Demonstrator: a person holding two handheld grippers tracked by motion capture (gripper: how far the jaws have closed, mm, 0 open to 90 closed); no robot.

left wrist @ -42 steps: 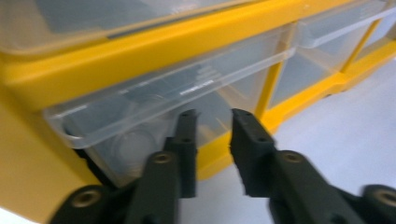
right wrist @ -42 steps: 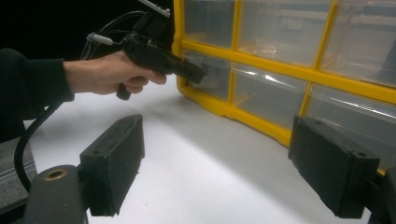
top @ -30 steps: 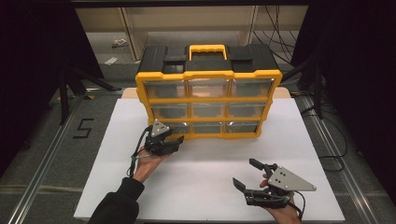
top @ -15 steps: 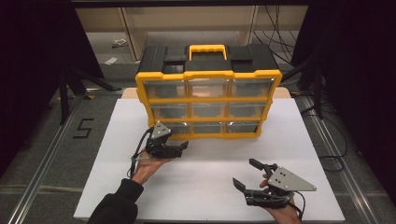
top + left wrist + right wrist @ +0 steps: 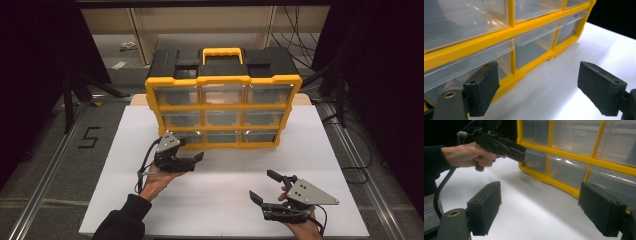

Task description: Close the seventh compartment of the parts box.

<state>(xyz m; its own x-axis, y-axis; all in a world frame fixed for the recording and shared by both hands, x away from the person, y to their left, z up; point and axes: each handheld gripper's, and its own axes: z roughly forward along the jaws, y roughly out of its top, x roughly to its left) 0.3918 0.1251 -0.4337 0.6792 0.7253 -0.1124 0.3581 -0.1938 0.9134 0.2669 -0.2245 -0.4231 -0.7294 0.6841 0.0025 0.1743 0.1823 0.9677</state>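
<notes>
A yellow drawer cabinet (image 5: 223, 112) with a black top and a yellow carry handle (image 5: 220, 52) stands upright on the white table (image 5: 215, 195), just ahead of the left gripper (image 5: 192, 159). Its front is a grid of three rows of three clear plastic drawers set in a yellow frame, each with a clear pull lip along its top edge. The left gripper sits low in front of the bottom left drawer (image 5: 469, 67), its jaws spread wide after just opening, with nothing between them; in the left gripper view one pad (image 5: 482, 87) lies just before that drawer's face and the other (image 5: 599, 87) hangs over bare table, with the bottom middle drawer (image 5: 534, 47) beyond the gap. The right gripper (image 5: 267, 192) is held nearer the table's front edge, well apart from the cabinet, its jaws likewise wide apart and empty, aimed toward the cabinet's lower rows.
</notes>
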